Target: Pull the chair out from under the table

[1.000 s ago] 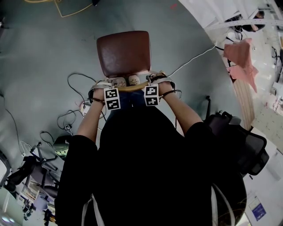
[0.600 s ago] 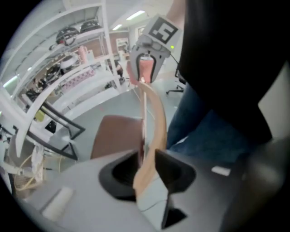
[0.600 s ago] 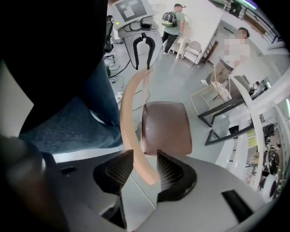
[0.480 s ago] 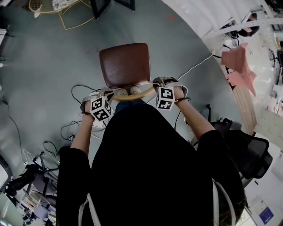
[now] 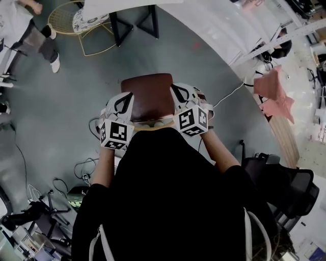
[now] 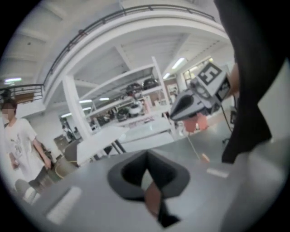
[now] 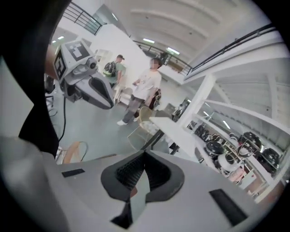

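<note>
The grey floor [image 5: 61, 86] now shows wide and open all round the chair, and the white worktop with black legs [image 5: 119, 6] sits at the far top of the head view, well apart from it; a second ago that worktop was not in the view at all. I have straightened up and my look has lifted. The chair with the brown padded seat [image 5: 151, 92] stands free on the floor just ahead of me, with no part of it under the worktop; I judge the pulling out done.

A second ago both my tools were down at the chair's curved wooden back rail [image 5: 151, 124], one at each end, jaws spread; now both have come up off it and hang above the seat's near corners, touching nothing. The left tool [image 6: 146, 158] has just been closing and its jaws are pressed together on nothing, only floor and the worktop beyond them in the left gripper view; the right tool [image 7: 144, 158] has done the same, jaws together and empty, looking out over the floor at the far room.

So the rail is let go, the chair keeps its place without me, and what is left, as I read it, is only to draw my hands back.
</note>
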Demonstrator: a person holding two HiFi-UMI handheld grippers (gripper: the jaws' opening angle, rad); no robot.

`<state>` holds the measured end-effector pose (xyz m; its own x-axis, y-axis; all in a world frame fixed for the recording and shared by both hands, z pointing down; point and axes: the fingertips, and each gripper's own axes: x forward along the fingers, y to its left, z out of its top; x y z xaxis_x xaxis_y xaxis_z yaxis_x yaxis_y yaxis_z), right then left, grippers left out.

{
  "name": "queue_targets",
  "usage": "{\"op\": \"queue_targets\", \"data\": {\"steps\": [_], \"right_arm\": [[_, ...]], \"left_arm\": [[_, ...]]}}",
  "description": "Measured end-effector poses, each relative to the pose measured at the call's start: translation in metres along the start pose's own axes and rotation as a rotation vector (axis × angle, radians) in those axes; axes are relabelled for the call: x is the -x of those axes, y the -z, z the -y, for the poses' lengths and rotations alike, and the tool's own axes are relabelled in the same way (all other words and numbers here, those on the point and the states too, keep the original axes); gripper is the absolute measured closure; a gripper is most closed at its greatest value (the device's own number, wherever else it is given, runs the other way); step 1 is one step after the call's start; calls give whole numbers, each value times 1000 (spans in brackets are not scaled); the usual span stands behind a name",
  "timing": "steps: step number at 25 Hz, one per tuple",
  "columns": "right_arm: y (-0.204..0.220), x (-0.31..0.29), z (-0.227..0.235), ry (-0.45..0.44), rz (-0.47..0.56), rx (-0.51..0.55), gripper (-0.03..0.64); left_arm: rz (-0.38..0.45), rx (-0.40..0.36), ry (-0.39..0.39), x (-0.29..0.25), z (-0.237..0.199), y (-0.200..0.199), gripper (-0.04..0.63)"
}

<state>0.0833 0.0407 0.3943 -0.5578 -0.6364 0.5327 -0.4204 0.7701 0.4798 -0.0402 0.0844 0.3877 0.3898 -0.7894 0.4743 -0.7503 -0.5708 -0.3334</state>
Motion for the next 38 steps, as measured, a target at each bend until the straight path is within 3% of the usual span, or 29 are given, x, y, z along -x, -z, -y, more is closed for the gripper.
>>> {"op": "queue_targets", "data": {"steps": [7,15,27,38], "right_arm": [[-83,43,67,214,250,-229,595],[-125,91,90,288,440,-433,595],[-115,95,86,299,436,-463,597],[-105,91,83,294,411,-462,595]], "left_arm": [[267,180,-196,37,-54,-96,588],[443,262,-334,74,-67,-146,588],[429,265,-374,76,-65,-145,588],[386,259,-353,69,-62,-130,588]]}}
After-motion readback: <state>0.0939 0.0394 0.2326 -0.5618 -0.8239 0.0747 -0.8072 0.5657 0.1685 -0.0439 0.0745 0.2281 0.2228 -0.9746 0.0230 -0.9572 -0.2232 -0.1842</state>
